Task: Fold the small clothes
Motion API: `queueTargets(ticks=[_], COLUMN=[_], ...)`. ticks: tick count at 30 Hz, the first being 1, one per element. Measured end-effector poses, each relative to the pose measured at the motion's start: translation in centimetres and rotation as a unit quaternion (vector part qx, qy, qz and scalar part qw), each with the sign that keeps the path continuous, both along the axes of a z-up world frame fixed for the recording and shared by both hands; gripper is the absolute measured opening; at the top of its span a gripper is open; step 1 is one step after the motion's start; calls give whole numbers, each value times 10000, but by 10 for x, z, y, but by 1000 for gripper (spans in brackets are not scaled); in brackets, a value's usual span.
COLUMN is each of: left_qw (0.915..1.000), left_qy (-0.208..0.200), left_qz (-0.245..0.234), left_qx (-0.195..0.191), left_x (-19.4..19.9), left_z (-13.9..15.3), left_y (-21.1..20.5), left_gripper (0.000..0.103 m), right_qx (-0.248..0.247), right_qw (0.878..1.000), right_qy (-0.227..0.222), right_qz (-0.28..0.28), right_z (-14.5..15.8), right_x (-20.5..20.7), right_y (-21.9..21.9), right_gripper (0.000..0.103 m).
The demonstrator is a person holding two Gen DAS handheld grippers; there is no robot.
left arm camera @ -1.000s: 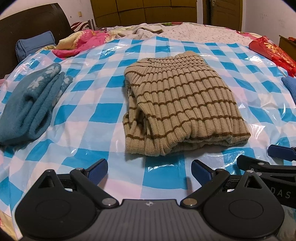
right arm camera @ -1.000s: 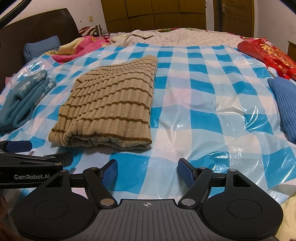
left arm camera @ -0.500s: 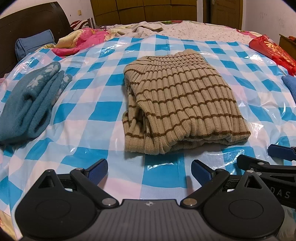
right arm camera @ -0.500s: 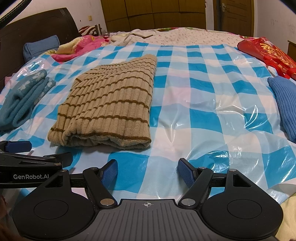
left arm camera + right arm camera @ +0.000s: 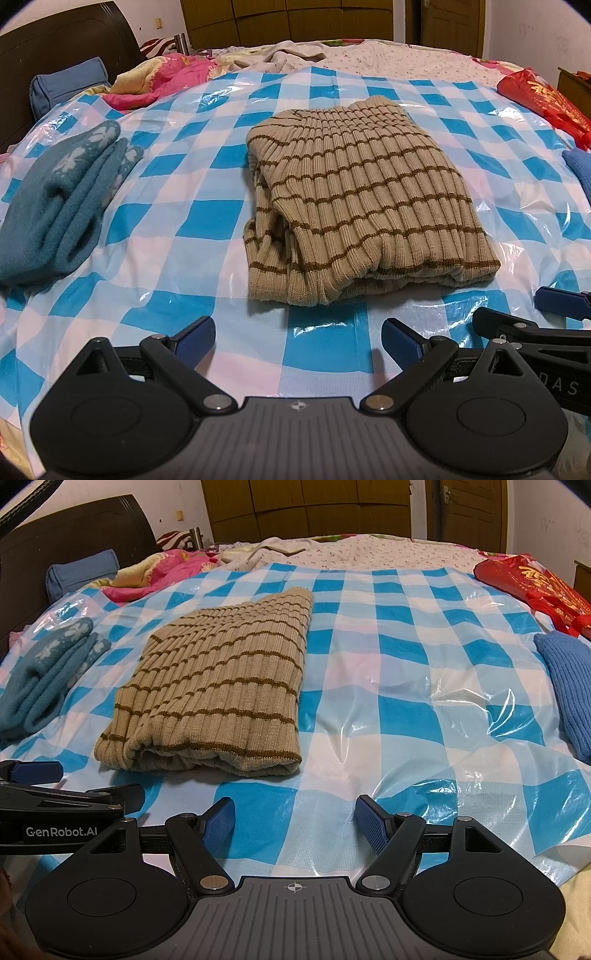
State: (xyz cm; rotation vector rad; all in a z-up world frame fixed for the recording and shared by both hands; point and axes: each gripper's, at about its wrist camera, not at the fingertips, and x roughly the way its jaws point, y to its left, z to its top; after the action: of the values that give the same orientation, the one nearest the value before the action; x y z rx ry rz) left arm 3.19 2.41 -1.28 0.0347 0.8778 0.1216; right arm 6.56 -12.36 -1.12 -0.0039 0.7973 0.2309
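Observation:
A beige ribbed sweater with brown stripes [image 5: 362,206] lies folded on the blue-and-white checked plastic sheet [image 5: 192,229]; it also shows in the right wrist view [image 5: 221,686]. My left gripper [image 5: 298,338] is open and empty, just short of the sweater's near edge. My right gripper [image 5: 294,818] is open and empty, short of the sweater's near right corner. Each gripper shows at the edge of the other's view, the right one [image 5: 554,314] and the left one [image 5: 55,786].
A folded teal garment [image 5: 55,206] lies at the left. A folded blue knit [image 5: 565,686] lies at the right, a red bag [image 5: 532,587] behind it. Pink bedding [image 5: 162,81], a blue pillow and a dark headboard stand at the back left.
Both views have shifted slightly; the sweater looks a little farther and lower in view. Both grippers stay open and empty.

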Motion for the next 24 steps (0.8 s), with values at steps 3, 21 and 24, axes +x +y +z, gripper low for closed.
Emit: queueTargets(ticks=[3, 21, 24], left_qw=[10000, 10000, 10000], left_qy=[5, 33, 32], left_qz=[1, 0, 0], left_qx=[-1, -14, -8], left_x=[0, 0, 0], left_z=[0, -3, -2], left_y=[0, 1, 1], left_gripper=[103, 103, 103], right_qx=[-1, -6, -5], right_qw=[10000, 10000, 10000], right_qy=[1, 3, 4], right_qz=[1, 0, 0], right_z=[0, 0, 0], right_x=[0, 0, 0], right_y=[0, 0, 0], right_gripper=[73, 73, 73])
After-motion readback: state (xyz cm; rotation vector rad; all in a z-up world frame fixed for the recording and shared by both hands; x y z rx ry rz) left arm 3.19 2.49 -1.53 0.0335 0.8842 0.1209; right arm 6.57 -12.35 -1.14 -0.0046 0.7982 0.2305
